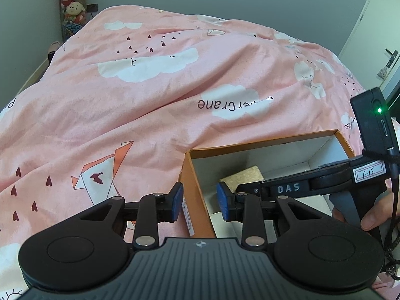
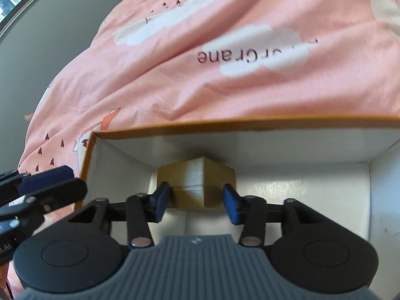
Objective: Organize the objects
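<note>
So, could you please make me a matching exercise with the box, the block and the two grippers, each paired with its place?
Things:
1. orange box
2. tan block
3. left gripper
4. right gripper

Places:
a. lies inside the box
b. fingers on either side of the block
c. rests on the pink duvet
d. one finger outside the box wall, one inside

Pairs: 1-c, 2-a, 3-d, 4-b

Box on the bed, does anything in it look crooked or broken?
Nothing looks broken or spilled. The tan block in the orange box sits crooked, one corner pointing at the camera instead of lining up with the walls.
</note>
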Action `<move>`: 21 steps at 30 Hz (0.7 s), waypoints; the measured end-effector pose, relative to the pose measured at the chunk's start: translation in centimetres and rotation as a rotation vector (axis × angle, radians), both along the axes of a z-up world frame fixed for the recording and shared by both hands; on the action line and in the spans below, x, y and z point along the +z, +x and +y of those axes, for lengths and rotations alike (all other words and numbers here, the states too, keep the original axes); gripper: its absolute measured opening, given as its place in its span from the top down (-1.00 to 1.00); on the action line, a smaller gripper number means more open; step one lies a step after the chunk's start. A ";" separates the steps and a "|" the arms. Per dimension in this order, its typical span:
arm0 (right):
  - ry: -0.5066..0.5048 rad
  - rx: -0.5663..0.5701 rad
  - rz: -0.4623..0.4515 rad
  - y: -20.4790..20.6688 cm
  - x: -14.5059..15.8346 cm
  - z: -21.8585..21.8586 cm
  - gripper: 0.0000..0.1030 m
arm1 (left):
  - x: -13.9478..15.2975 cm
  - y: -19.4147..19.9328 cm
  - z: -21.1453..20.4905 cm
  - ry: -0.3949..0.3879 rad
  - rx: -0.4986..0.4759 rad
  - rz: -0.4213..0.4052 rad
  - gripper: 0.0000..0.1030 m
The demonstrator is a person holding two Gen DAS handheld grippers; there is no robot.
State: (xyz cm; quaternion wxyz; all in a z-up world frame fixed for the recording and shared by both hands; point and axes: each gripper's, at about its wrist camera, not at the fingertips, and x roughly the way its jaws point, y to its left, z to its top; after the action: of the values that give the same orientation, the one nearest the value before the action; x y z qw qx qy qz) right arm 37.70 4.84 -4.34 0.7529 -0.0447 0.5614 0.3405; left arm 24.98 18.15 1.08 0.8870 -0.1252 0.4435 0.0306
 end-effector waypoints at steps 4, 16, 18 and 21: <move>0.060 -0.102 0.118 1.4 -1.3 -1.7 -0.04 | -0.1 -0.2 0.2 -0.004 0.003 0.001 0.29; 0.205 -0.132 0.219 0.7 -2.8 -1.8 0.26 | -0.5 -0.2 0.5 -0.001 0.013 0.017 0.29; 0.201 -0.091 0.200 0.2 -2.5 -0.8 0.34 | -0.5 -0.3 0.7 0.002 0.017 0.019 0.29; 0.205 -0.043 0.178 -0.2 -2.1 0.2 0.44 | -0.6 -0.5 0.8 -0.006 0.022 0.020 0.29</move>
State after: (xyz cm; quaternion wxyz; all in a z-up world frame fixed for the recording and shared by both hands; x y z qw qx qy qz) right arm 37.54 5.06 -6.44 0.7078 0.0748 0.5892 0.3825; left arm 24.52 19.00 0.51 0.8818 -0.1325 0.4509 0.0400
